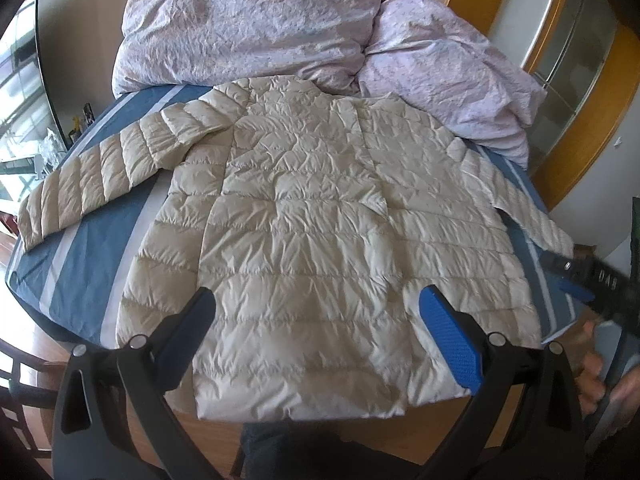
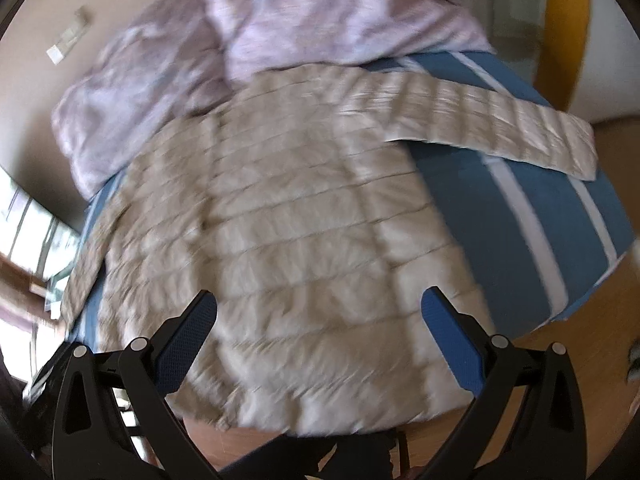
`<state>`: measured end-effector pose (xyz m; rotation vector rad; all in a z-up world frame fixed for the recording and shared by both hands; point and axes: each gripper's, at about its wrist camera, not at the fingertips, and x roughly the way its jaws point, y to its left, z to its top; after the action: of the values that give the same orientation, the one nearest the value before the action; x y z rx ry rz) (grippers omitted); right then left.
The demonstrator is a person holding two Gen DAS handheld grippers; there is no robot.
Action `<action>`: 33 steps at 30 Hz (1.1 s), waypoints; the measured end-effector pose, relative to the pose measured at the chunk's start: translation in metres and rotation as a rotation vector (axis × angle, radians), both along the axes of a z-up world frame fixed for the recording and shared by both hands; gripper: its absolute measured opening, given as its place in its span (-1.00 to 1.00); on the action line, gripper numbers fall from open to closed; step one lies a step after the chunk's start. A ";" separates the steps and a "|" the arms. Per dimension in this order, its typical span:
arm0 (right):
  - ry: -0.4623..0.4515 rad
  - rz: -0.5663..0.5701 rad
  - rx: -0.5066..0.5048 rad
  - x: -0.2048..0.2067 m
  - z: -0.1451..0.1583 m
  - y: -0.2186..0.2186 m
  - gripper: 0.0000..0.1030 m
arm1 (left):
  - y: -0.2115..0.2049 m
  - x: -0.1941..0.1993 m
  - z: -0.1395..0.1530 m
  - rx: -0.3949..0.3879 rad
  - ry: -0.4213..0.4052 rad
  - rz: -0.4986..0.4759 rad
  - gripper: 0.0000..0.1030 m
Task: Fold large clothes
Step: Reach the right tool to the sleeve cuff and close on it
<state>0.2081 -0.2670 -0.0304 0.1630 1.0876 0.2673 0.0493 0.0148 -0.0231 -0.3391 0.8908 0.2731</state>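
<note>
A cream quilted puffer jacket (image 1: pixel 320 216) lies flat, back up, on a bed with a blue and white striped sheet (image 1: pixel 88 272). Both sleeves are spread out to the sides, and its hem hangs at the near edge. My left gripper (image 1: pixel 320 320) is open and empty above the hem. In the right wrist view the jacket (image 2: pixel 288 240) appears blurred, with its right sleeve (image 2: pixel 500 128) stretched across the sheet (image 2: pixel 532 220). My right gripper (image 2: pixel 320 320) is open and empty above the hem. The right gripper also shows at the right edge of the left wrist view (image 1: pixel 600 284).
A crumpled pale pink duvet (image 1: pixel 256 28) and pillow (image 1: pixel 452 76) lie at the head of the bed behind the jacket. A wooden-framed door (image 1: pixel 576 80) stands to the right. Wooden floor (image 1: pixel 36 336) lies around the bed, and a window (image 1: pixel 20 92) is on the left.
</note>
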 end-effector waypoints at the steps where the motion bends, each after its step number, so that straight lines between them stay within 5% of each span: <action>1: 0.008 -0.030 -0.010 0.011 -0.002 -0.011 0.97 | 0.000 0.004 -0.001 0.004 0.004 0.002 0.96; 6: 0.030 -0.172 -0.052 0.057 -0.014 -0.065 0.97 | 0.002 0.028 -0.006 0.014 0.028 0.011 0.96; 15: 0.177 -0.472 0.034 0.134 -0.061 -0.189 0.97 | -0.004 0.052 -0.016 0.012 0.073 0.027 0.96; 24: 0.180 -0.629 -0.023 0.188 -0.070 -0.264 0.71 | -0.009 0.069 -0.020 0.022 0.106 0.065 0.96; 33: 0.222 -0.634 -0.049 0.221 -0.088 -0.283 0.41 | -0.013 0.069 -0.019 0.034 0.123 0.096 0.96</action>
<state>0.4295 -0.5498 -0.1181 0.4898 1.2036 -0.3536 0.1187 0.0021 -0.0418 -0.3369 0.9908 0.4007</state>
